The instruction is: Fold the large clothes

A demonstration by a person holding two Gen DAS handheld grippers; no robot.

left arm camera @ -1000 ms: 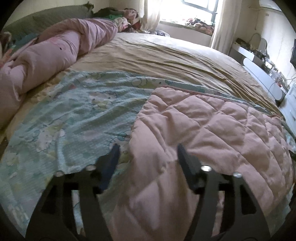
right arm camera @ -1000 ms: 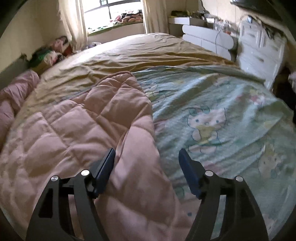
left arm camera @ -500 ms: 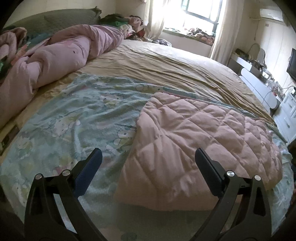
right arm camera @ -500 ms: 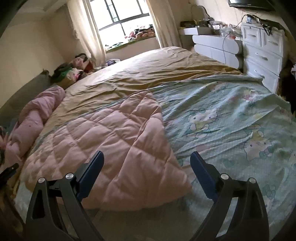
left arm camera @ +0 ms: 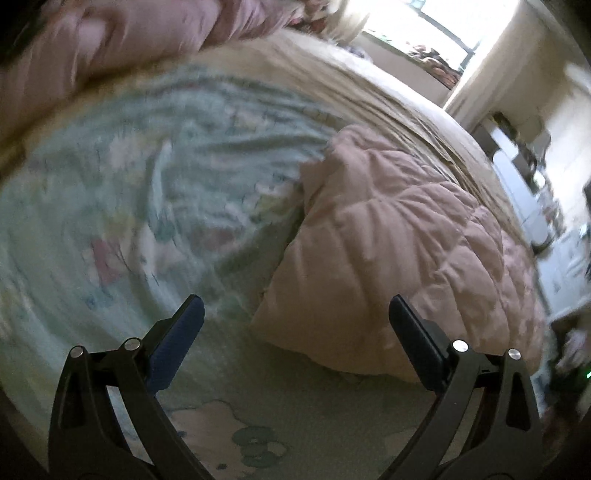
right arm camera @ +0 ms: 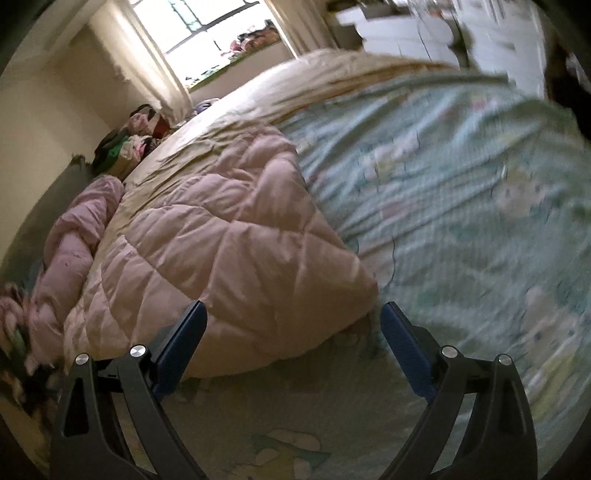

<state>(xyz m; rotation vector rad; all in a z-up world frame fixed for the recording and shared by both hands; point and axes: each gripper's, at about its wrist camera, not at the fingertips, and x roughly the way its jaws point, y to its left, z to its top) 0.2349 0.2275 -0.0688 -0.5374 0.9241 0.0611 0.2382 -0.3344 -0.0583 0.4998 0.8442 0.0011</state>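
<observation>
Quilting showed plainly on the pink padded garment, which lay folded over on itself on the green cartoon-print sheet covering the near part of the bed; its near edge sat just ahead of both tools, a placement that looked like a fold laid down and let go. The left gripper hung over the sheet with its jaws spread wide and nothing between them, the garment's near left corner just beyond the gap. The right gripper was likewise released, jaws having just been opening and now wide apart, with the garment's near right corner sitting beyond and between the blue pads without touching them. Both tools pointed down at a slant toward the bedding, which suited either pulling back or reaching for fresh corners. Judged from the shape, one fold seemed done and the bulky piece probably wanted another pass to become compact. Around it, a rolled pink duvet lay along the far side of the bed by the wall, well apart from the garment; a heap of clothes sat near the window, and white drawers stood past the bed's other side. Nothing lay on the garment or blocked its corners, though the loose sheet beneath could be pinched along with it.
</observation>
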